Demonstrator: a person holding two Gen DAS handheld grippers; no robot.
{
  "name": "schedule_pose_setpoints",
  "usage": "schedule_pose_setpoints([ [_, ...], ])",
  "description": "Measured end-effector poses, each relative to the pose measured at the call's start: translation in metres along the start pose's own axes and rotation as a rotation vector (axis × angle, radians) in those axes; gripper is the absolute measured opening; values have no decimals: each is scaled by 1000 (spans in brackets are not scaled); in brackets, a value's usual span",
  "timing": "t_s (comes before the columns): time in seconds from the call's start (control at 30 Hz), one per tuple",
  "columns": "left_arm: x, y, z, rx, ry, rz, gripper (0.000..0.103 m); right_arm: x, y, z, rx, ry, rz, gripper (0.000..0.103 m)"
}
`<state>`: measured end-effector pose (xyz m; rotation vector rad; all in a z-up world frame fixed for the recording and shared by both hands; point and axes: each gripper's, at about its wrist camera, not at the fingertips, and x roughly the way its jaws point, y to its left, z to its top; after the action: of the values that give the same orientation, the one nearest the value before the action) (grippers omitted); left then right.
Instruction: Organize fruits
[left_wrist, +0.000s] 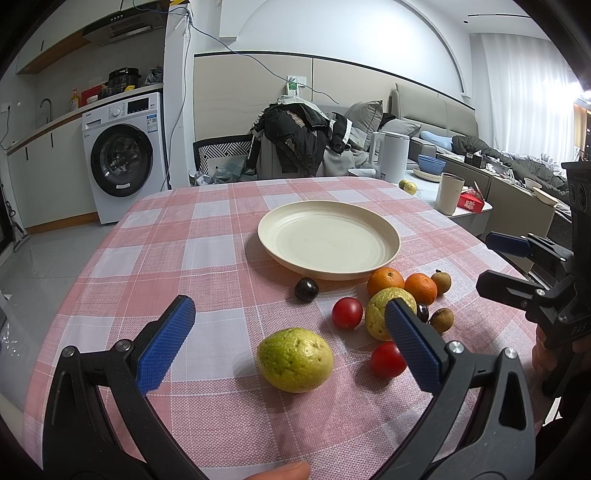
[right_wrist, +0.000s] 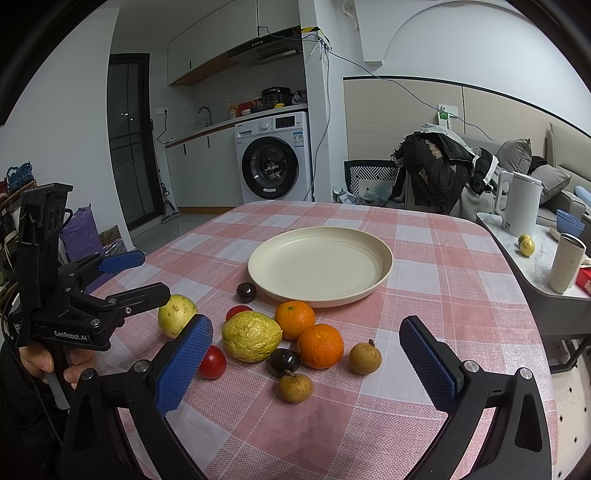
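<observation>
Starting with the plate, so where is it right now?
The plate sits empty mid-table in both views, beyond the fruit; nearest it is a dark plum by its near rim.

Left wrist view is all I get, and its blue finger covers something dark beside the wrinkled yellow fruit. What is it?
Observer: Another dark round fruit, lying between the wrinkled yellow fruit and the nearer orange.
Operator: Can you see my own tool from outside?
Observer: Yes. The left hand-held gripper is open and empty, with a hand around its handle.
Operator: Anything beyond it?
Observer: A purple bag on the floor beside the table.
</observation>
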<state>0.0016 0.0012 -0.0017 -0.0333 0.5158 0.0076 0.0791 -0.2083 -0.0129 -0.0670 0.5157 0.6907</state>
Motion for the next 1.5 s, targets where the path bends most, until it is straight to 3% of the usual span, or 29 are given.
schedule_pose_setpoints([
  [0.73, 2, 0, -1, -5, 5, 7, 102, 7, 0, 0, 14, 33, 0, 103],
  [0.93, 7, 2, 0, -15, 35, 2, 102, 22, -2, 1, 21, 129, -14, 103],
  [1.13, 11, 7, 3, -2, 75, -4, 98, 30, -11, -4, 89, 232, 40, 102],
  [1.17, 12, 8, 3, -3, 92, -15, 96, 30, -9, -6, 87, 243, 40, 101],
  [1.3, 18, 3, -1, 33, 143, -15, 85, 42, -9, -16, 97, 338, 56, 80],
  [1.37, 24, 2, -5, 49, 173, -16, 82, 45, -6, -20, 86, 357, 64, 78],
  [1.5, 35, 0, -9, 47, 222, -38, 77, 52, 1, -25, 65, 393, 71, 63],
])
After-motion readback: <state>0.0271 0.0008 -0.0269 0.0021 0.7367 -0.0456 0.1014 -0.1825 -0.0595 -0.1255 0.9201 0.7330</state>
